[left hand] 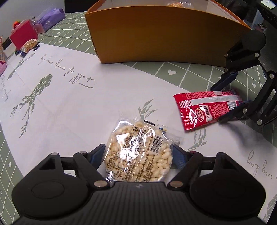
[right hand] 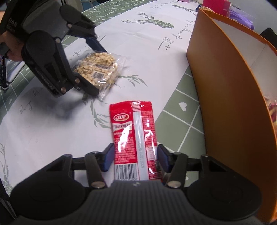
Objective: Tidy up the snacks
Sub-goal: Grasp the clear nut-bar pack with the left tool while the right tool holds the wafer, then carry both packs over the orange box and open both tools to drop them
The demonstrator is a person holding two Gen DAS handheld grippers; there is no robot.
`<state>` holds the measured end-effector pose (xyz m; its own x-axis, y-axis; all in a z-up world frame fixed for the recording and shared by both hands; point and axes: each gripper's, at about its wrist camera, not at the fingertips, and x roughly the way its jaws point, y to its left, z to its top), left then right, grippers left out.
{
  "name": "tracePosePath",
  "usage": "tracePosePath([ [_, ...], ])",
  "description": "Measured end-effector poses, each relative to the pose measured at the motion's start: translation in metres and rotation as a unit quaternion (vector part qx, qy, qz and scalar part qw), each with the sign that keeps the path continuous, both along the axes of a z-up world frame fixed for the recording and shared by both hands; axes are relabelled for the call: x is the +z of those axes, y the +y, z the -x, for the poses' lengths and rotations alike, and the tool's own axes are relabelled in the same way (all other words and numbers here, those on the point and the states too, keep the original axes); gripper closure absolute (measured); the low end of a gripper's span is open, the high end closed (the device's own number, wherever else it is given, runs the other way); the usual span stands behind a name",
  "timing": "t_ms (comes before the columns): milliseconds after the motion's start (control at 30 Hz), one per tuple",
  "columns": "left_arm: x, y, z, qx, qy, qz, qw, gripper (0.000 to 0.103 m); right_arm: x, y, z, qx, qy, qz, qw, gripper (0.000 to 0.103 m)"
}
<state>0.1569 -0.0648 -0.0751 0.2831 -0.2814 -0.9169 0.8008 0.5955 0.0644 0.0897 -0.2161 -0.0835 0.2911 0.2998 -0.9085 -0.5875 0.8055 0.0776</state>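
Left wrist view: left gripper (left hand: 138,152) over the puffed rice cake pack (left hand: 138,154), jaws spread wide on either side of it; blue pads at its edges, contact not clear, so reads as open, not clamped. Pack flat on the white tablecloth (left hand: 77,107) on the desk, barcode up. Red snack packet (left hand: 206,110) off to the right, flat on the cloth, right gripper (left hand: 226,98) astride its far end. Orange box (left hand: 155,43) behind, open top, a wrapped snack visible inside. Red box (left hand: 24,33) and purple packet (left hand: 50,16) far left.

Right wrist view: right gripper (right hand: 135,157) jaws half closed around the red snack packet (right hand: 133,138), pads level with its long edges; squeeze not confirmed, cannot tell. Packet flat, just beside the orange box (right hand: 225,107) wall. Rice cake pack (right hand: 98,69) upper left between the left gripper (right hand: 100,72) jaws.
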Motion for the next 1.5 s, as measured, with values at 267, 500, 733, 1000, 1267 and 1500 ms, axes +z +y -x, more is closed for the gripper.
tracePosePath([
  [267, 0.037, 0.019, 0.013, 0.053, -0.024, 0.035, 0.9977, 0.010, 0.015, -0.005, 0.004, -0.016, -0.014, -0.009, 1.000, 0.060],
  [500, 0.081, 0.021, 0.029, 0.085, -0.060, 0.089, 0.9906, 0.010, 0.059, -0.009, 0.008, -0.039, -0.067, -0.037, 0.996, 0.061],
  [733, 0.105, 0.009, 0.049, 0.078, -0.081, 0.114, 0.9871, 0.010, 0.091, -0.019, 0.018, -0.056, -0.099, -0.057, 0.992, 0.061],
  [1000, 0.119, -0.010, 0.055, 0.075, -0.095, 0.128, 0.9844, 0.010, 0.119, -0.038, 0.030, -0.079, -0.138, -0.074, 0.984, 0.061],
  [1267, 0.142, -0.033, 0.044, 0.089, -0.118, 0.144, 0.9786, 0.011, 0.147, -0.071, 0.028, -0.117, -0.167, -0.104, 0.973, 0.061],
  [1500, 0.158, -0.068, 0.031, 0.078, -0.136, 0.162, 0.9741, 0.010, 0.176, -0.113, 0.020, -0.170, -0.200, -0.132, 0.956, 0.061],
])
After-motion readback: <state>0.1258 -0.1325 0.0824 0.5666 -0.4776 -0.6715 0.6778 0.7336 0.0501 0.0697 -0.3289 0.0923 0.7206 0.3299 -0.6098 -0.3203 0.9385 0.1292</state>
